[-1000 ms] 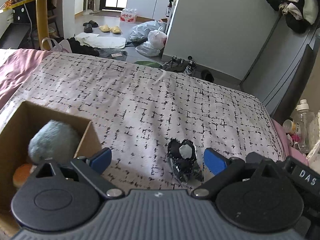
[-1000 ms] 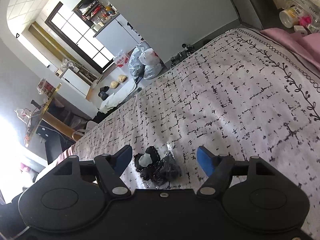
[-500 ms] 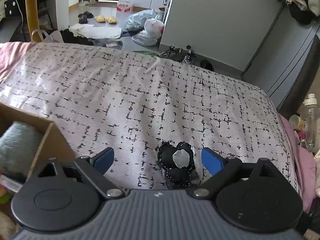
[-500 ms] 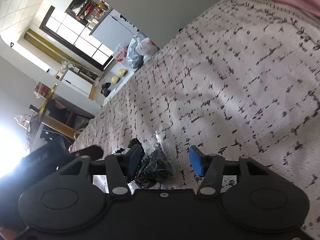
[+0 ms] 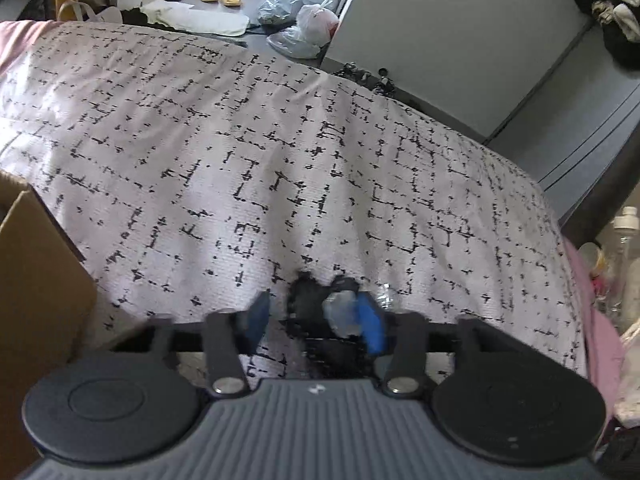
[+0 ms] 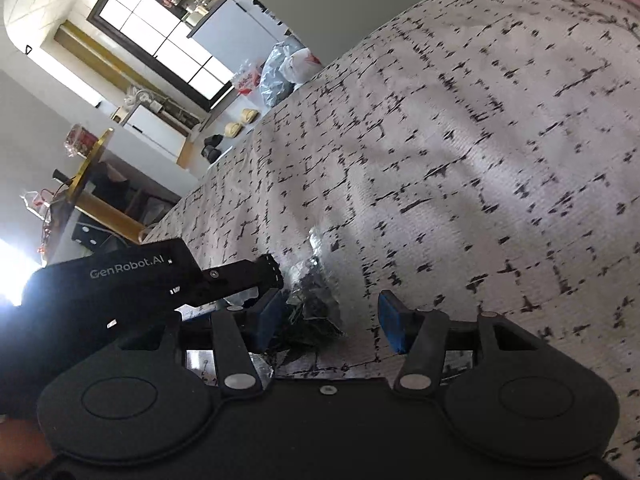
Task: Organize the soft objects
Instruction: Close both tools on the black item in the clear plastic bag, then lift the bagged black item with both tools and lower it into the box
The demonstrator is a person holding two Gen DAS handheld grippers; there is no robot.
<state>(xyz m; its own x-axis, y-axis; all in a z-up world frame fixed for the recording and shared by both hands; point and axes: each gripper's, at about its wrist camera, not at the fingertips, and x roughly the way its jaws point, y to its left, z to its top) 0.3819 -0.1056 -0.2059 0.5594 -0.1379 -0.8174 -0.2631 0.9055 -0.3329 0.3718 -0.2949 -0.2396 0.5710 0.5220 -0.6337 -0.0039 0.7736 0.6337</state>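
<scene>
The small black bundle [image 5: 310,308] in clear wrap lies on the bedspread [image 5: 280,160], near the cardboard box [image 5: 36,280]. The left gripper [image 5: 316,316] has just been closing around the bundle; one pad touches it, the other is just beside it. The right gripper [image 6: 332,316] stands apart, one pad against it. It is not in the box yet, so picking up and dropping in are left.

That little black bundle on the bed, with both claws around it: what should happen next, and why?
Probably finish the left gripper's squeeze. Its jaws have just been closing around the black bundle, and one blue pad already touches it while a gap shows at the other. The right gripper stands wider, one pad at the bundle. The cardboard box waits alongside.
</scene>
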